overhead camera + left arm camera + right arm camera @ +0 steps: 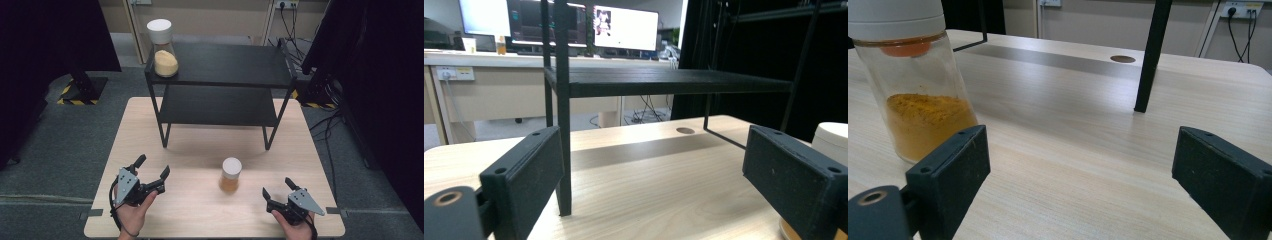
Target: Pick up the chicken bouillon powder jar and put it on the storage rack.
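Note:
A glass jar of orange-brown powder with a white lid point(230, 175) stands on the wooden table point(200, 210) near the front, between my two grippers. It sits close at the left point(913, 85) in the right gripper view, and its lid edge point(833, 140) peeks past the right jaw in the left gripper view. My left gripper point(152, 167) is open at the front left, empty. My right gripper point(277, 189) is open at the front right, empty. A taller jar of pale yellow grains point(164, 48) stands on the top left of the black shelf point(220, 65).
The black two-tier shelf stands across the back half of the table; one of its legs point(563, 145) is just ahead of my left gripper, another point(1150, 60) ahead of my right one. Cables point(325, 125) lie on the floor at the right. Desks with monitors point(624, 27) stand beyond.

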Motion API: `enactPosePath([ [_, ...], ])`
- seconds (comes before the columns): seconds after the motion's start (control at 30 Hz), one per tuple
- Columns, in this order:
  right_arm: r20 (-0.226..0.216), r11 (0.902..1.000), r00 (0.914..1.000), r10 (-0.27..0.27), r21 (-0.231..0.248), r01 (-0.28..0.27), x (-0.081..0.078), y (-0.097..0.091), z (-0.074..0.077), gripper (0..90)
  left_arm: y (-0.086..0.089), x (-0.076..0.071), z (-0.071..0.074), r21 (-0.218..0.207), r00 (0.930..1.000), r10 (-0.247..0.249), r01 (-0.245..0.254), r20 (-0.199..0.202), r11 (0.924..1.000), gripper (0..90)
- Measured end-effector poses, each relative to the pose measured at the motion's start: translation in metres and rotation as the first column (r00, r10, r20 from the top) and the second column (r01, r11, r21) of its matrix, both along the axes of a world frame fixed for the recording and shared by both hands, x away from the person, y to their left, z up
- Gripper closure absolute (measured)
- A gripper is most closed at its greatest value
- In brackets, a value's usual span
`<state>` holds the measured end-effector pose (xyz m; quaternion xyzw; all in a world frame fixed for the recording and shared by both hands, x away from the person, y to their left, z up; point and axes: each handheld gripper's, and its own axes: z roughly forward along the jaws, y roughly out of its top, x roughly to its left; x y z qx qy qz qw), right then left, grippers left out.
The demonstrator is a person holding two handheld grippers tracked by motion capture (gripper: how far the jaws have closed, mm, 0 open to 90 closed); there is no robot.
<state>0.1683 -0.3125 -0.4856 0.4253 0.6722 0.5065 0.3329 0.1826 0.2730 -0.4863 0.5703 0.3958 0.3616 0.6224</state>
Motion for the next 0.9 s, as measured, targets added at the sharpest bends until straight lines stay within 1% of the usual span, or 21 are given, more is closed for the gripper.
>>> enactPosePath([
  [0.07, 0.001, 1.0000, 1.0000, -0.001, 0.003, 0.001, 0.000, 0.000, 0.000, 8.8, 0.003, 0.002, -0.004, -0.010, 0.9998, -0.014, 0.013, -0.013, 0.9999, 8.8],
  [0.17, 0.000, 1.0000, 1.0000, -0.001, 0.005, 0.001, 0.000, -0.001, 0.000, 8.8, 0.002, 0.003, -0.009, -0.002, 0.9995, -0.006, 0.006, -0.031, 1.0000, 8.5],
  [0.23, 0.003, 1.0000, 1.0000, 0.000, 0.003, 0.000, 0.000, 0.000, -0.001, 8.8, 0.000, 0.003, -0.012, 0.003, 0.9992, 0.010, -0.010, -0.038, 0.9999, 8.7],
  [0.33, 0.009, 1.0000, 1.0000, 0.001, -0.003, -0.001, -0.001, 0.000, -0.001, 8.8, -0.001, 0.005, -0.019, 0.007, 0.9981, 0.016, -0.015, -0.060, 0.9999, 8.8],
  [0.43, 0.009, 1.0000, 1.0000, 0.001, -0.004, -0.001, -0.001, 0.000, -0.001, 8.8, -0.004, 0.007, -0.025, 0.023, 0.9961, 0.035, -0.033, -0.081, 0.9992, 8.9],
  [0.47, 0.008, 1.0000, 1.0000, 0.001, -0.003, -0.001, -0.001, 0.000, -0.001, 8.8, -0.004, 0.008, -0.027, 0.021, 0.9955, 0.035, -0.033, -0.088, 0.9992, 8.9],
  [0.57, 0.008, 1.0000, 1.0000, 0.002, -0.003, -0.002, -0.001, 0.000, -0.001, 8.8, -0.004, 0.011, -0.030, 0.032, 0.9934, 0.038, -0.035, -0.108, 0.9989, 9.0],
  [0.63, 0.006, 1.0000, 1.0000, 0.001, -0.002, -0.001, -0.001, 0.000, -0.001, 8.8, -0.004, 0.012, -0.032, 0.040, 0.9924, 0.043, -0.039, -0.115, 0.9985, 9.0],
  [0.73, 0.008, 1.0000, 1.0000, 0.002, -0.002, -0.002, -0.001, 0.000, -0.001, 8.8, -0.003, 0.014, -0.034, 0.038, 0.9911, 0.036, -0.031, -0.128, 0.9988, 9.0],
  [0.9, 0.006, 1.0000, 1.0000, 0.002, 0.001, -0.002, -0.001, 0.000, -0.001, 8.8, -0.001, 0.015, -0.035, 0.025, 0.9916, 0.026, -0.023, -0.127, 0.9994, 9.0],
])
